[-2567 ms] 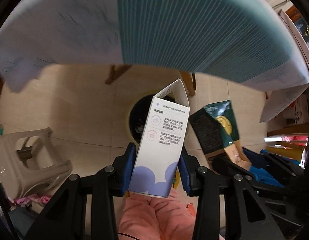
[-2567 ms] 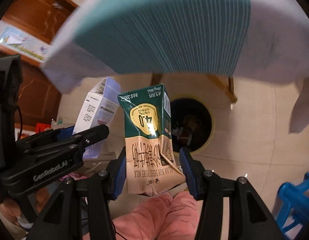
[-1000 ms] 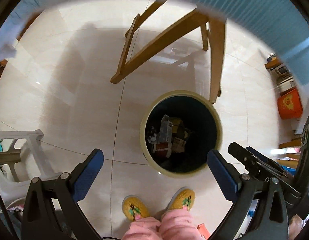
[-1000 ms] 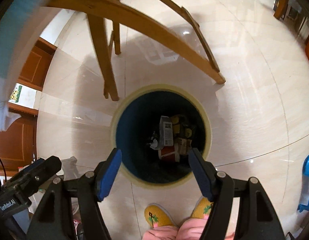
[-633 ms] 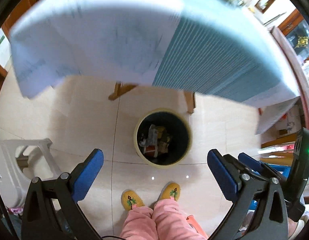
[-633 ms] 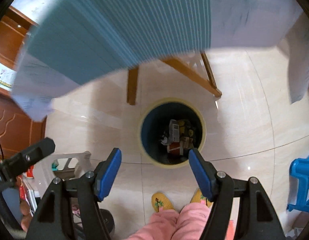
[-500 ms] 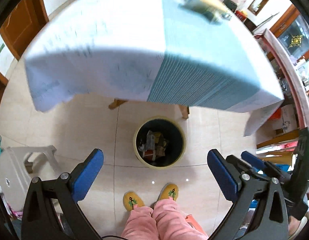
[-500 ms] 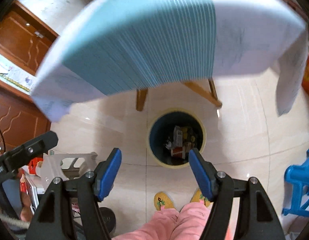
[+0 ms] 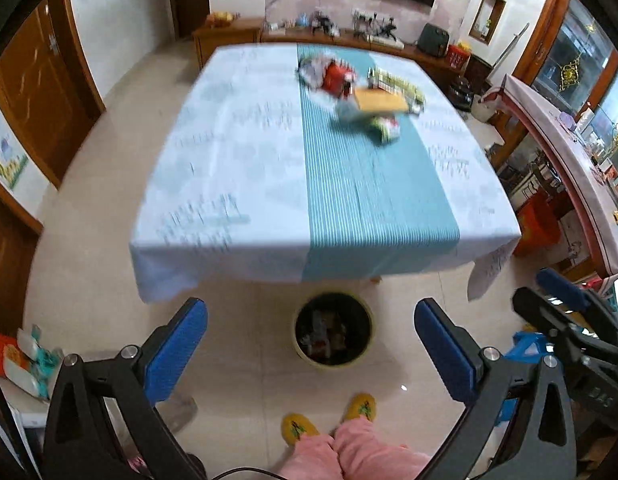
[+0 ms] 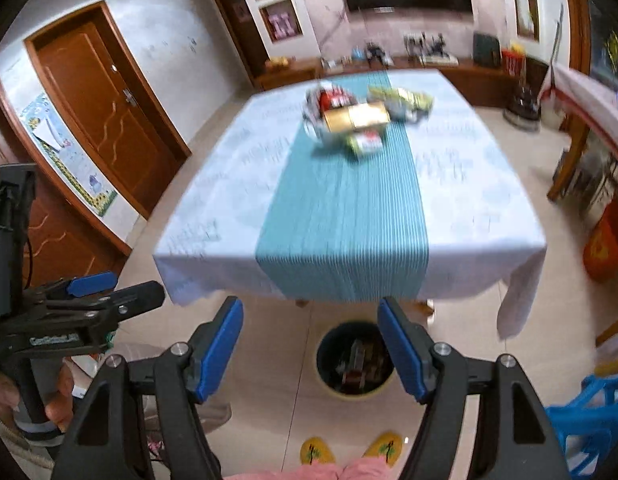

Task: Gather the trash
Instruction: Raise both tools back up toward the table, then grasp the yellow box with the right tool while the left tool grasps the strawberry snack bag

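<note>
A round trash bin (image 9: 333,334) with a yellowish rim stands on the floor at the near edge of the table; it also shows in the right wrist view (image 10: 355,360) and holds several pieces of trash. A blurred pile of trash (image 9: 361,96) lies at the far end of the table's teal stripe, also in the right wrist view (image 10: 359,118): a yellow box, red and green packs. My left gripper (image 9: 311,354) is open and empty, high above the floor. My right gripper (image 10: 311,350) is open and empty, above the bin.
The table (image 9: 229,152) has a white cloth with a teal runner. A blue plastic stool (image 10: 589,420) stands at the right, a grey stool (image 9: 21,364) at the left. The person's yellow slippers (image 9: 329,418) are near the bin. Wooden doors and a sideboard line the walls.
Both grippers dropped their cartons into the bin and opened. Then both rose and tilted up from the bin, so the tabletop and its trash pile came into view.
</note>
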Motion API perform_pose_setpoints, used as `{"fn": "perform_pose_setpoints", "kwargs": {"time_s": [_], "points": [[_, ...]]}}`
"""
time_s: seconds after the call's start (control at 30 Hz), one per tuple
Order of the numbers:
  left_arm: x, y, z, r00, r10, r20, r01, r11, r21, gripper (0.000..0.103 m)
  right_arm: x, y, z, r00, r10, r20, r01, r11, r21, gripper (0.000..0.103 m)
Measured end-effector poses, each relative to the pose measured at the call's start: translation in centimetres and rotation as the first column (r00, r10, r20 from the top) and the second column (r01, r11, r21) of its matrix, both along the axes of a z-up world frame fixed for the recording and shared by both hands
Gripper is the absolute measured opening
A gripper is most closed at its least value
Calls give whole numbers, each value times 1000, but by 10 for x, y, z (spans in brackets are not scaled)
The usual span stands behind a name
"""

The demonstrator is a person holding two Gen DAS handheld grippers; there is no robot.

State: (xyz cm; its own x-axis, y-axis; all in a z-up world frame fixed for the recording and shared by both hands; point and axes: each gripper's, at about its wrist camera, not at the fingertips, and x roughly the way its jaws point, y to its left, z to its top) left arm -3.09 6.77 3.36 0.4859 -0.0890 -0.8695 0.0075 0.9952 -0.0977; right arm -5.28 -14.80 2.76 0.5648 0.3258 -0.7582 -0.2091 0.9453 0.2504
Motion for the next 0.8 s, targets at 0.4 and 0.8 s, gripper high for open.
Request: {"fn": "perform_pose_setpoints", "kwargs": {"time_s": [0.4, 0.8], "points": [[36, -19, 72, 991, -61, 119, 58, 998, 30, 102, 35, -2, 74, 982, 6, 188, 19, 991, -132, 70], [120, -57, 41, 998, -25, 62, 18, 994, 107, 92, 144, -16, 49, 976, 166, 137, -133, 966, -222, 70]]}}
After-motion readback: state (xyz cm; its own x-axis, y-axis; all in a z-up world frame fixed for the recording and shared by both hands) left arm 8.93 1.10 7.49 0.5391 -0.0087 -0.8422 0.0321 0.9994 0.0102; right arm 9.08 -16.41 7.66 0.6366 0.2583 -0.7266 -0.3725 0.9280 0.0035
